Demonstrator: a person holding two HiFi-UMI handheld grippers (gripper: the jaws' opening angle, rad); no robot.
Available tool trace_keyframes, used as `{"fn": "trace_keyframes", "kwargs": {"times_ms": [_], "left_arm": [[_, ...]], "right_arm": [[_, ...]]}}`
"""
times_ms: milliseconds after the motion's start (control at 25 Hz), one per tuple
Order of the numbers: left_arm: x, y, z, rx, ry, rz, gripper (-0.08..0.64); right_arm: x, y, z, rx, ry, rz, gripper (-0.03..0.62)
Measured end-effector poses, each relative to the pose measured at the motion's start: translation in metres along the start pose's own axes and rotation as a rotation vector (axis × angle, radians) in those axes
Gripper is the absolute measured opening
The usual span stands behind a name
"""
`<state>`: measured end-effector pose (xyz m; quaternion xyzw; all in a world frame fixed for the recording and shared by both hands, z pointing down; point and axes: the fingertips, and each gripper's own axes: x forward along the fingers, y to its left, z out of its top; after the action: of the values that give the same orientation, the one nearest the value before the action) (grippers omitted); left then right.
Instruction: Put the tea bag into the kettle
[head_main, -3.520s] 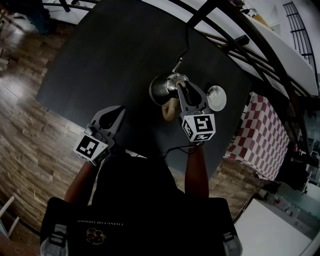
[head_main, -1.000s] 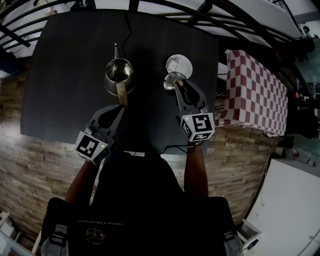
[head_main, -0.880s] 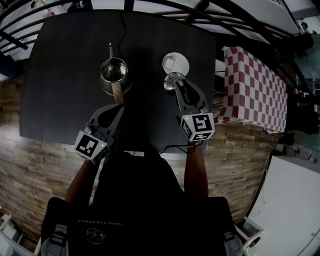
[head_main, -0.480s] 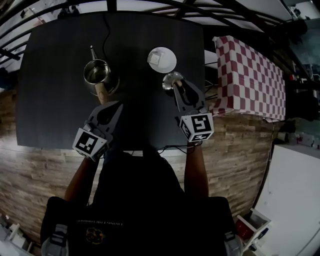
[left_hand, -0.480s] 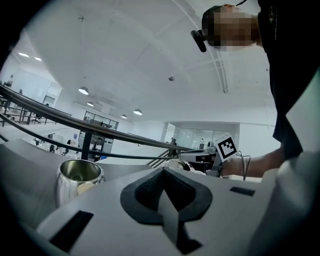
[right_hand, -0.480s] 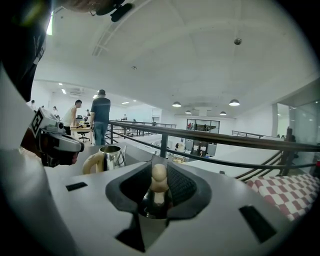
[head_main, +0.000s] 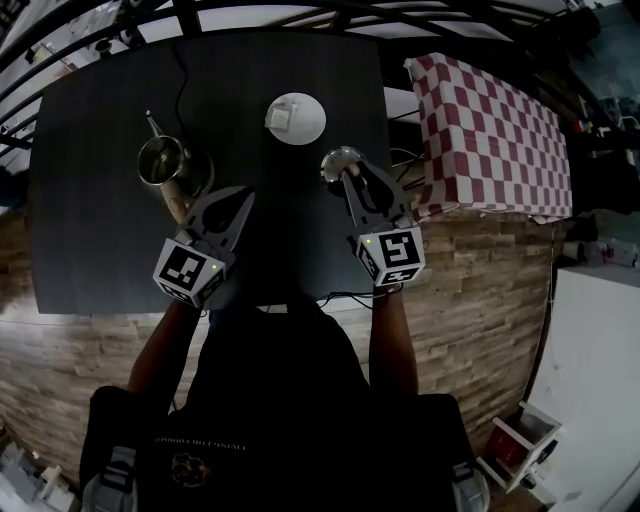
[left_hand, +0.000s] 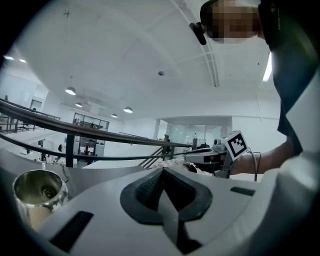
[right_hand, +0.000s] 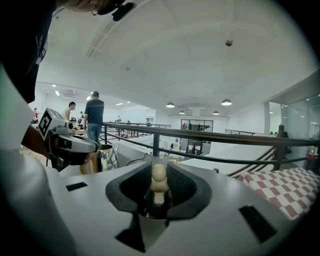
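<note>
Left gripper (left_hand: 162, 175): jaws pressed together, nothing between them.

Right gripper (right_hand: 159, 186): jaws clamped on the shiny steel kettle lid (head_main: 338, 162) by its pale wooden knob (right_hand: 159, 172) — knob upright between the pads, lid over the dark table (head_main: 100, 230) near its right edge.

Open steel kettle with a wooden handle (head_main: 158, 163) stands on the table just ahead and to the left of the left gripper (handle turned toward it; whether they touch I cannot tell).

Small pale square tea bag (head_main: 283, 120) lies on a round white saucer (head_main: 310, 128) — further back on the table, between kettle and lid, apart from both.

Red-and-white checked cloth (head_main: 490, 110) lies beyond the table's right edge.
</note>
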<state>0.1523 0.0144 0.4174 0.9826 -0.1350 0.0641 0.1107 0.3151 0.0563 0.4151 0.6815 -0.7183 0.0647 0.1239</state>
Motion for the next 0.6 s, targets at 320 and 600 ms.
{"fn": "trace_keyframes", "kwargs": {"times_ms": [320, 600], "left_arm": [[0.044, 0.002, -0.019, 0.008, 0.073, 0.01, 0.008], [0.079, 0.027, -0.054, 0.055, 0.212, 0.069, 0.108]], "right_arm": [[-0.009, -0.026, -0.006, 0.015, -0.005, -0.016, 0.105], [-0.011, -0.038, -0.011, 0.029, -0.007, -0.022, 0.105]]}}
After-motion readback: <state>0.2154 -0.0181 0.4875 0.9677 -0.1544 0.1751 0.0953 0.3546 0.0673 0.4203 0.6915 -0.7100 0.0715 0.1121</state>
